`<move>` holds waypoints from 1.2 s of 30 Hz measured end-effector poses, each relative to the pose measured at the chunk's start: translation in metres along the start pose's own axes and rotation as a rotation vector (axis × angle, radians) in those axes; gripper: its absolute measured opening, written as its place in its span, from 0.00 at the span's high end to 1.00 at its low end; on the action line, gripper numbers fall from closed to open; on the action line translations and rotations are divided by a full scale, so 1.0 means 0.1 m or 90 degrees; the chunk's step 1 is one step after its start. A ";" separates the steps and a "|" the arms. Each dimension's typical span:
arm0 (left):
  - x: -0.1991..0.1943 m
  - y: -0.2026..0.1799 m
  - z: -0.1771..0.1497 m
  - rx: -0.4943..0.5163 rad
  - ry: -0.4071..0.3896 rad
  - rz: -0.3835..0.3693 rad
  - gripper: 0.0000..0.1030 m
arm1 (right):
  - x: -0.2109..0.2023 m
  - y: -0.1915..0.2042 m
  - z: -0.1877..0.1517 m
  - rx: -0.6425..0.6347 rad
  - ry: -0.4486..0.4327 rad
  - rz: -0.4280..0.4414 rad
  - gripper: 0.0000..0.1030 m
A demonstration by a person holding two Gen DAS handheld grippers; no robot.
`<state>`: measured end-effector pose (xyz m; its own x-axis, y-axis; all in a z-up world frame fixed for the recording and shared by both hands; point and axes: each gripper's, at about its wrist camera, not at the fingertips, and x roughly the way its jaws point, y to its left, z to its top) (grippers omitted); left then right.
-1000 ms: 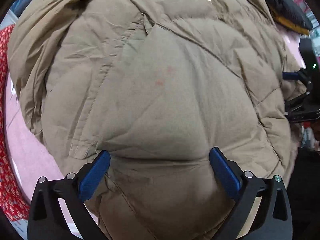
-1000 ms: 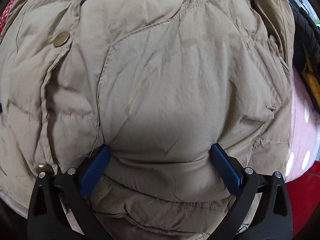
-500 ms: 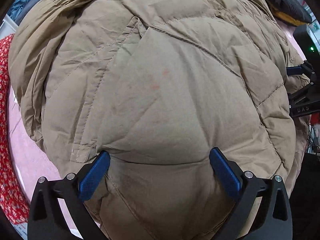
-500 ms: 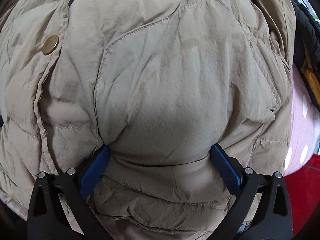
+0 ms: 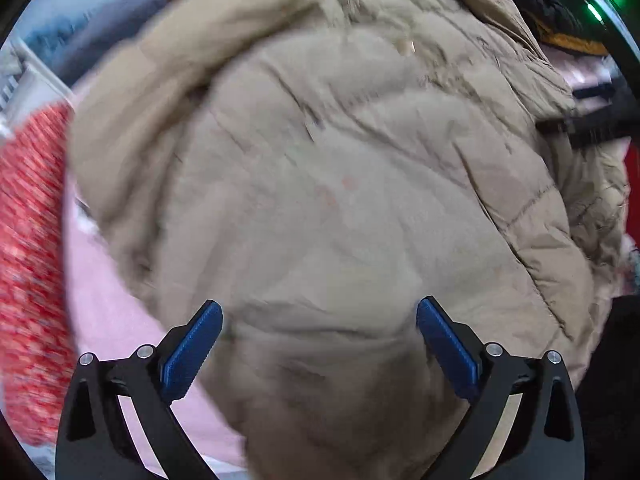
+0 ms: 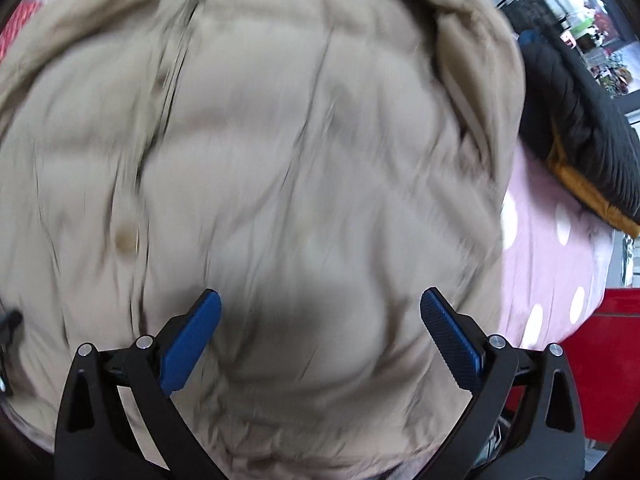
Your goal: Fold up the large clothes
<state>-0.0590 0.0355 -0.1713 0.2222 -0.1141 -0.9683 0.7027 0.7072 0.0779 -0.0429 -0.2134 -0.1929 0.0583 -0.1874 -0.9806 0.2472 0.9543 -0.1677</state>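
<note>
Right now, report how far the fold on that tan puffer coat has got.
Done: the tan puffer coat lies bunched into a thick mound on the pink sheet. In hand: the left gripper and right gripper both sit open, fingers spread wide over the padding, neither pinching it. Left: judging by the rumpled look, a neat fold is not finished; blur hides the details.

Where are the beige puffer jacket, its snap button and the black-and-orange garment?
beige puffer jacket (image 5: 340, 216), left wrist view, quilted middle panel.
snap button (image 6: 126, 239), right wrist view, blurred face.
black-and-orange garment (image 6: 580, 120), right wrist view, black ribbed part.
</note>
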 end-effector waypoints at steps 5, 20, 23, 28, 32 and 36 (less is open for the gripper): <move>-0.13 0.12 0.23 -0.058 -0.022 0.068 0.08 | -0.10 -0.22 0.62 -0.018 -0.068 -0.002 0.05; -0.10 -0.49 0.86 -0.238 0.039 0.100 0.15 | 0.11 -0.74 2.51 -0.173 -0.269 -0.111 0.05; -0.10 -0.52 0.81 -0.206 0.056 0.159 0.14 | 0.18 -0.68 2.72 -0.208 -0.294 -0.170 0.06; -0.10 -0.32 0.68 -0.262 0.064 0.149 0.15 | 0.36 -0.71 2.79 -0.222 -0.260 -0.196 0.46; -0.07 -0.13 0.64 -0.298 0.066 0.138 0.15 | 0.29 -0.80 2.80 -0.192 -0.253 -0.193 0.77; -0.10 -0.08 0.61 -0.315 0.051 0.128 0.15 | -0.24 -0.86 2.67 -0.131 -0.315 -0.093 0.84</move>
<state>-0.0260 -0.0114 -0.1479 0.2537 0.0974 -0.9624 0.2444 0.9562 0.1612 0.1927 -0.3527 -0.1275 0.4978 -0.3608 -0.7887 0.0964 0.9267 -0.3631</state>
